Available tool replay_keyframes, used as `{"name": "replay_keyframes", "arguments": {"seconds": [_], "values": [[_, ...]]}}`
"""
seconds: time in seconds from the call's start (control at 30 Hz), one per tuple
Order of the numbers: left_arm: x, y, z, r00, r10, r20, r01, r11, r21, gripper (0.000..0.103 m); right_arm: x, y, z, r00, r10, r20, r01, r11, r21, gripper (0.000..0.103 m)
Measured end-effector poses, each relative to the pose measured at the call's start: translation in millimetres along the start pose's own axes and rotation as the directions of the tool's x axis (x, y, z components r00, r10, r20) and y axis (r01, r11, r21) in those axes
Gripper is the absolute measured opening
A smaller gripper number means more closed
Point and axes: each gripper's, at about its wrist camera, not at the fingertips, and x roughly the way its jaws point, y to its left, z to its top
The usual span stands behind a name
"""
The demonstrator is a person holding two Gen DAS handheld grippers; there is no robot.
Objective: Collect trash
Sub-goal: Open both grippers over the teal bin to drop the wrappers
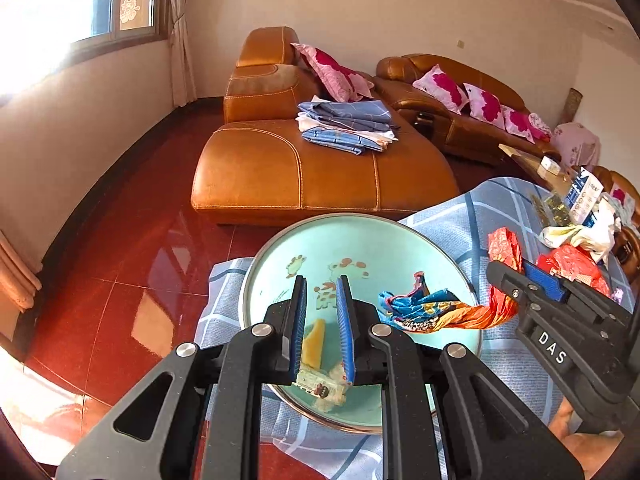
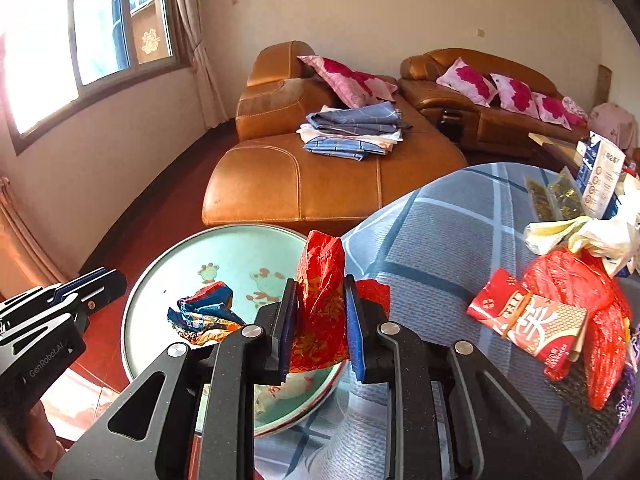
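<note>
"DAS" stands on the right gripper [image 1: 538,282]; "GenRobot.AI" on the left gripper [image 2: 86,292].

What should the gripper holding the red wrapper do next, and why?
Probably let go. The right gripper has the red wrapper between its pads, right at the rim of the blue-green tray, where a blue wrapper already lies. Nudging a bit further over the tray first would help it land inside, not on the checked cloth.
</note>
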Motion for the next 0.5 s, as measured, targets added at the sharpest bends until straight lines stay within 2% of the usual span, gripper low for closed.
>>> {"name": "replay_keyframes", "arguments": {"seconds": [0.03, 0.07, 0.1, 0.23, 0.3, 0.47, 0.5], "values": [[-0.3, 1.5, 0.1, 1.0, 0.004, 0.0, -0.004, 1.0, -0.003, 0.015, 3.5, 2.5, 0.4, 1.0, 0.019, -0.002, -0.019, 1.0, -0.006, 0.032], [-0.3, 3.4, 0.0, 1.0, 0.008, 0.0, -0.008, 1.0, -0.006, 0.015, 6.6, 4.7, 0.5, 1.0, 0.028, -0.005, -0.028, 1.0, -0.009, 0.042], [-0.2, 4.5, -0.2, 1.0, 0.013, 0.0, -0.013, 1.0, -0.009, 0.015, 7.7, 5.8, -0.2, 1.0, 0.024, -0.005, -0.024, 1.0, -0.009, 0.047], [3.1, 6.7, -0.3, 0.999, 0.033, -0.003, -0.033, 0.999, -0.014, 0.017, 5.2, 0.0, -1.8, 0.999, 0.035, 0.001, -0.035, 0.999, 0.014, 0.047], [4.6, 5.1, -0.8, 0.999, 0.04, -0.005, -0.04, 0.999, -0.01, 0.025, 0.7, -7.8, -2.6, 1.0, 0.031, 0.006, -0.031, 0.999, 0.035, 0.047], [-0.2, -6.5, -3.6, 0.998, 0.06, 0.016, -0.061, 0.998, 0.026, 0.055, -18.8, -30.3, -8.1, 1.0, 0.014, 0.023, -0.016, 0.995, 0.098, 0.048], [-2.2, -9.1, -4.1, 0.998, 0.063, 0.023, -0.064, 0.997, 0.033, 0.057, -23.7, -35.8, -10.1, 1.0, 0.005, 0.026, -0.007, 0.994, 0.109, 0.049]]}}
